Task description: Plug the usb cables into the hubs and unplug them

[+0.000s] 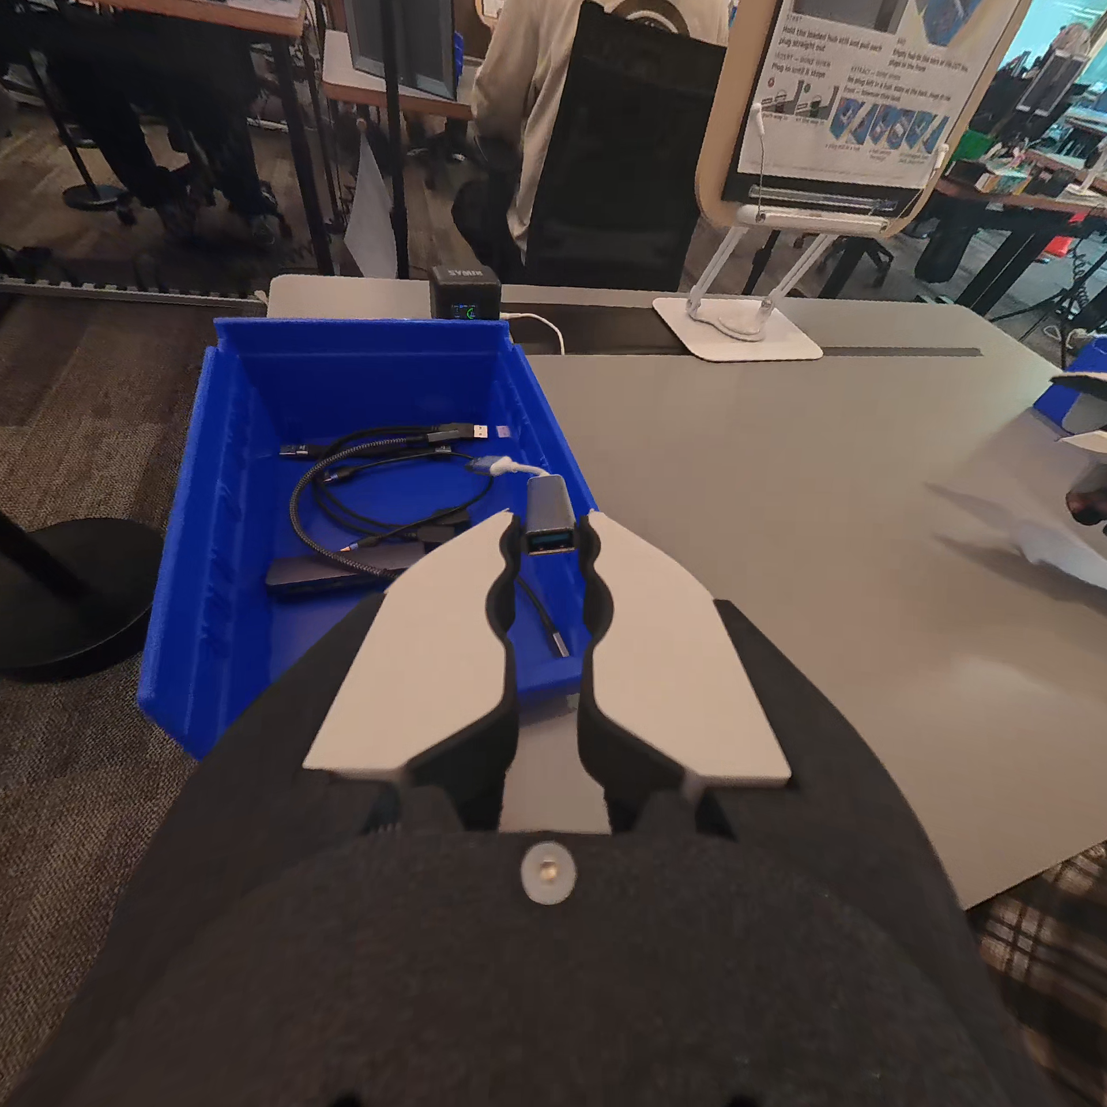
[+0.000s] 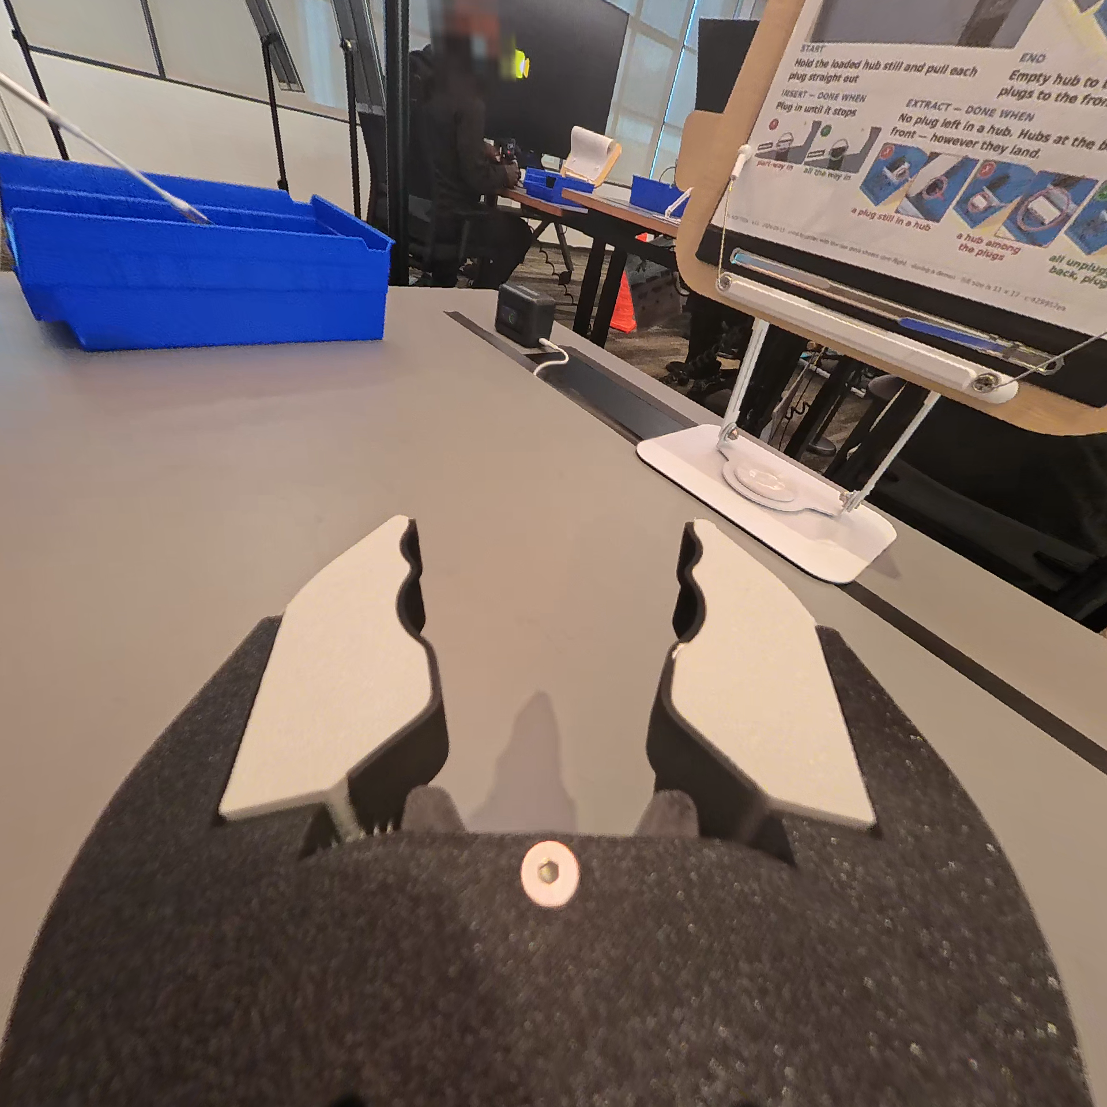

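**Left tongs pinch a small adapter hub over the blue bin**

Left tongs (image 1: 550,539) pinch a small grey metal adapter hub (image 1: 547,516) between their tips. Their white plates are flat and angular, edged inside with wavy black pads, on a speckled black body. That hub is a short rounded block; its long axis runs along the fingers, its blue-lined socket faces the camera, and a thin white cable (image 1: 515,467) leaves its far end. It sits over the right side of the blue bin (image 1: 227,539), a ribbed plastic box at the left edge of the smooth grey table (image 1: 779,539).

On the bin's floor, left of the held hub, lies a flat dark slab hub (image 1: 323,580), long axis roughly crosswise. Looped black cables (image 1: 389,479), one braided, lie behind it, with a metal plug (image 1: 473,431) pointing right.

Right tongs (image 2: 550,539) are spread wide and empty, over bare table well right of the bin (image 2: 197,281).
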A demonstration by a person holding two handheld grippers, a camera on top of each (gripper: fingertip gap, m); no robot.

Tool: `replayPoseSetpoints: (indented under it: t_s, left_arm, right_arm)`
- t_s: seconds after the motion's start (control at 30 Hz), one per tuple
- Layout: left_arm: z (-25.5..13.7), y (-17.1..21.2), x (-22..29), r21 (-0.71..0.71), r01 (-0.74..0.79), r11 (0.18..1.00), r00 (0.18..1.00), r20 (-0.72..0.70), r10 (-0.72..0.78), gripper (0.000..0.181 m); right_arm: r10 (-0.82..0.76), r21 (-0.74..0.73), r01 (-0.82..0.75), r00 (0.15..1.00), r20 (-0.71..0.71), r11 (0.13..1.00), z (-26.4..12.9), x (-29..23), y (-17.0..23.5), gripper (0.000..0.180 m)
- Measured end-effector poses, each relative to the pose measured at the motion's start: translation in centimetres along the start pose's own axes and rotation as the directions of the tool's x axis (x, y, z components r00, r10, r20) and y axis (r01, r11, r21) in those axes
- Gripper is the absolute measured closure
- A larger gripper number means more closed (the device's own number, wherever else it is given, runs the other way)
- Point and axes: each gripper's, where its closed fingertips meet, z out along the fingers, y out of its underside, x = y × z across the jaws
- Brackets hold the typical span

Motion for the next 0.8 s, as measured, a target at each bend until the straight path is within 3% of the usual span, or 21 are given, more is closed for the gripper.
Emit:
replayPoseSetpoints:
  t_s: [0.23, 0.43, 0.6, 0.8]
  left_arm:
    - [-0.1, -4.4, 1.5, 0.125, 0.090, 0.988, 0.992, -0.103, -0.077, 0.163]
    - [2.4, -9.2, 8.6, 0.193, 0.169, 0.966, 0.932, -0.349, -0.093, 0.163]
    - [7.1, -10.5, 17.3, 0.144, 0.263, 0.954, 0.795, -0.592, -0.130, 0.163]
    - [13.9, -7.5, 25.8, -0.042, 0.356, 0.934, 0.601, -0.755, -0.263, 0.164]
  right_arm:
    - [-0.004, 0.005, 0.004, 1.000, 0.012, 1.000, 0.0, -0.4, -0.4, 0.099]
    - [-0.058, 0.059, 0.055, 0.997, 0.053, 0.997, 0.0, -1.3, -3.2, 0.105]
    - [-0.245, 0.143, 0.230, 0.965, 0.098, 0.963, -0.7, -3.7, -8.1, 0.116]
    - [-0.548, 0.187, 0.524, 0.830, 0.106, 0.831, -1.1, -6.7, -14.1, 0.127]
